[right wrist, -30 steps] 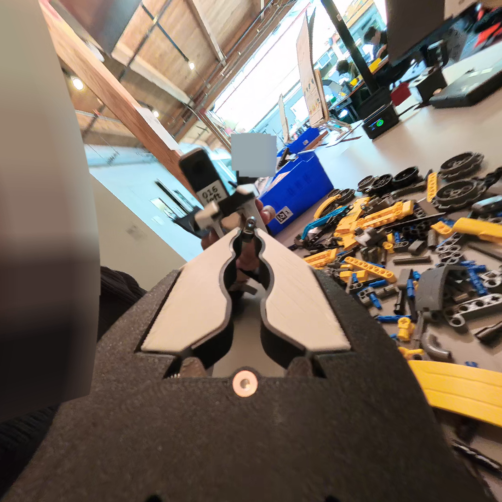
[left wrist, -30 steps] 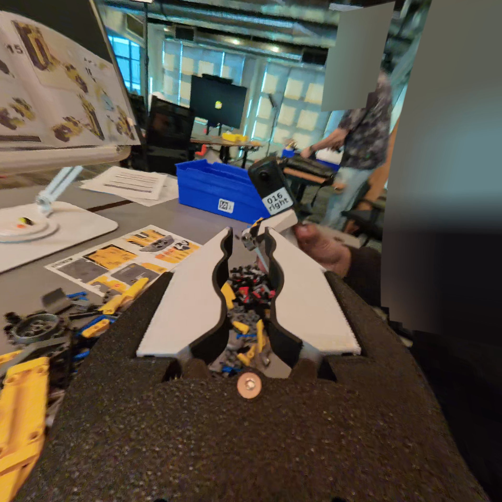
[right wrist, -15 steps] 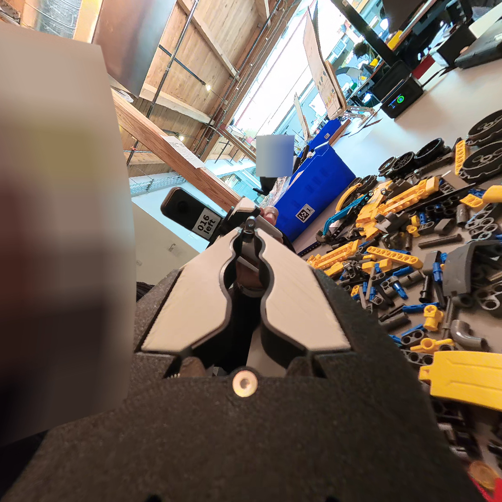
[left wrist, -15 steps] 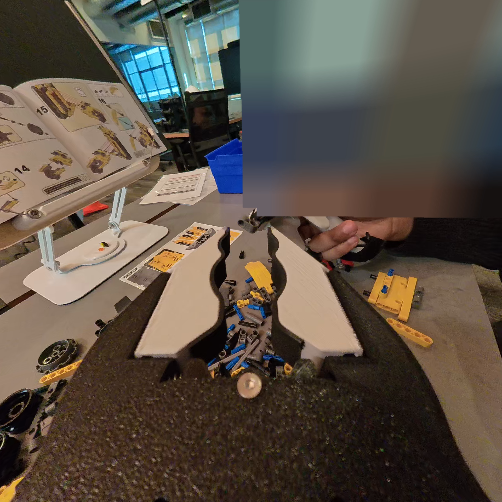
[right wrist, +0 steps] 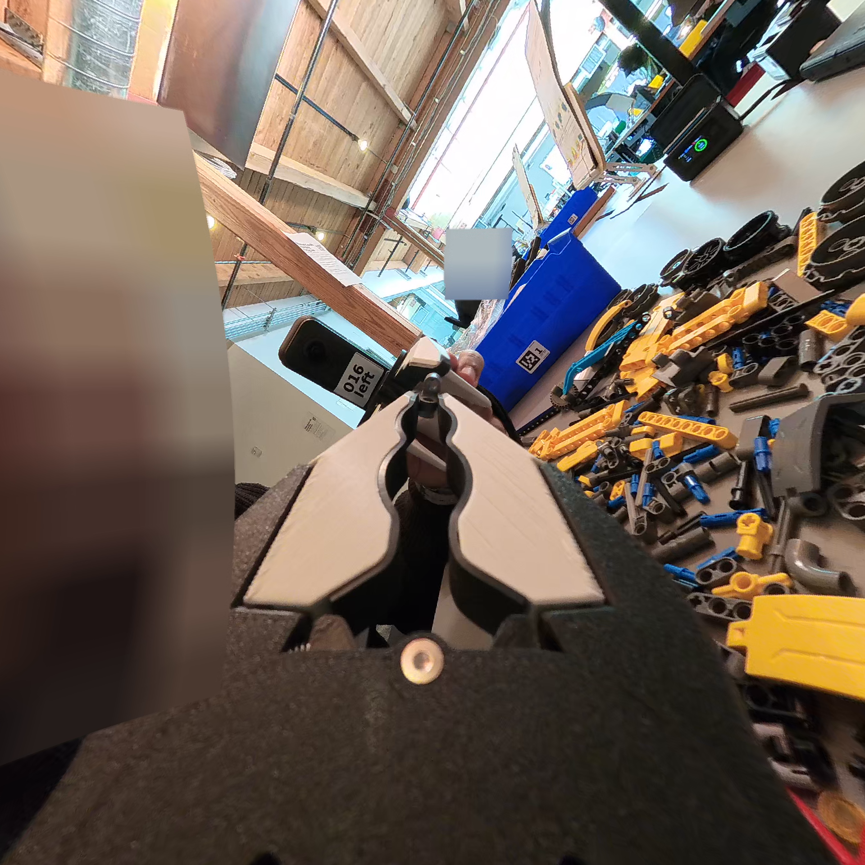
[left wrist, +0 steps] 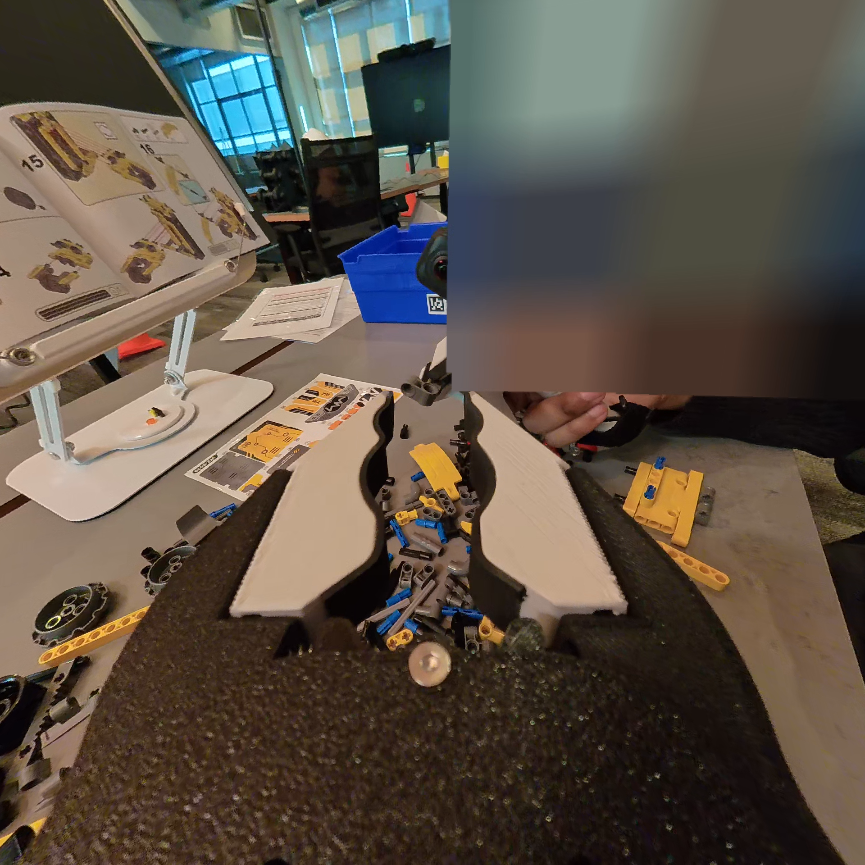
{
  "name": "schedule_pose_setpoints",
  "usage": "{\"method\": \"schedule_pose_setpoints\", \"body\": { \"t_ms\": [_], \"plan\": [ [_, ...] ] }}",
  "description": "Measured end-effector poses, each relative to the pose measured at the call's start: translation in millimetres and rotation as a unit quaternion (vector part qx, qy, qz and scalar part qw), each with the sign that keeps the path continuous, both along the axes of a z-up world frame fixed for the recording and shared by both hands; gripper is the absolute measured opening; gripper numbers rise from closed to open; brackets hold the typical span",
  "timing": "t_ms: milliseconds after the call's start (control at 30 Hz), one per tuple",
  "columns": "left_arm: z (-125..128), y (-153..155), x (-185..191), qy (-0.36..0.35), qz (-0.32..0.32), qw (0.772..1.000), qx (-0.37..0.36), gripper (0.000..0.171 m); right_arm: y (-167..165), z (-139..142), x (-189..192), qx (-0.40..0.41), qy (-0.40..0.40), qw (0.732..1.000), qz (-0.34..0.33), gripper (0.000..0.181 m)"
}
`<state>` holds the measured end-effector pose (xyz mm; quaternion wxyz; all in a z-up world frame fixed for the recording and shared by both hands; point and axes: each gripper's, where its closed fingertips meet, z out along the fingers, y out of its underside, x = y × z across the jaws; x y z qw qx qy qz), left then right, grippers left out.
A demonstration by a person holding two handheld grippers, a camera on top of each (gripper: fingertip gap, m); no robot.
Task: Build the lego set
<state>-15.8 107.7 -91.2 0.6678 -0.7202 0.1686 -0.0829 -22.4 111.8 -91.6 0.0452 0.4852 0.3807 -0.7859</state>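
My right gripper (right wrist: pixel 427 401) is shut on a small dark grey connector piece (right wrist: pixel 428 398), held up in the air and tilted. The same connector (left wrist: pixel 422 388) shows in the left wrist view, just beyond my left fingertips. My left gripper (left wrist: pixel 428 402) is open and empty, its jaws wide apart above a pile of small blue, grey and yellow building pieces (left wrist: pixel 430 524). In the right wrist view the left gripper (right wrist: pixel 440 374) sits just behind the held connector, with a hand (right wrist: pixel 468 362) on it. A hand (left wrist: pixel 571 416) holds the right gripper, mostly hidden behind a blurred patch.
An open instruction booklet (left wrist: pixel 117 210) stands on a white stand at left, with a sticker sheet (left wrist: pixel 290 435) beside it. A blue bin (left wrist: pixel 393 276) is at the back. A yellow sub-assembly (left wrist: pixel 664 501) and yellow beam (left wrist: pixel 692 566) lie right. Wheels (right wrist: pixel 842 252) and a yellow panel (right wrist: pixel 805 641) lie among the parts. My two grippers' fingertips are within a few centimetres of each other.
The left gripper has swung and tipped down toward the table, staying open. The right gripper has stayed shut on the grey connector and tilted a little more upward.
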Motion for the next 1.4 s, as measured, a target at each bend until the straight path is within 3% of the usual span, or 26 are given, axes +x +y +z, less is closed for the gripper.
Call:
{"method": "schedule_pose_setpoints", "body": {
  "t_ms": [533, 1067, 1400],
  "plan": [
    [4, -1, 0, -0.028, -0.01, 1.0, 0.0, 0.029, -1, -2, -1, -0.004, -0.003, 1.0, 0.003, 0.008],
    [15, -6, -7, -0.118, -0.036, 0.992, 0.001, 0.029, -12, -12, -1, 0.148, 0.012, 0.989, -0.024, 0.008],
    [12, -5, -11, -0.125, -0.031, 0.992, -0.009, 0.028, -9, -12, -1, 0.323, 0.055, 0.94, -0.095, 0.008]
  ]
}}
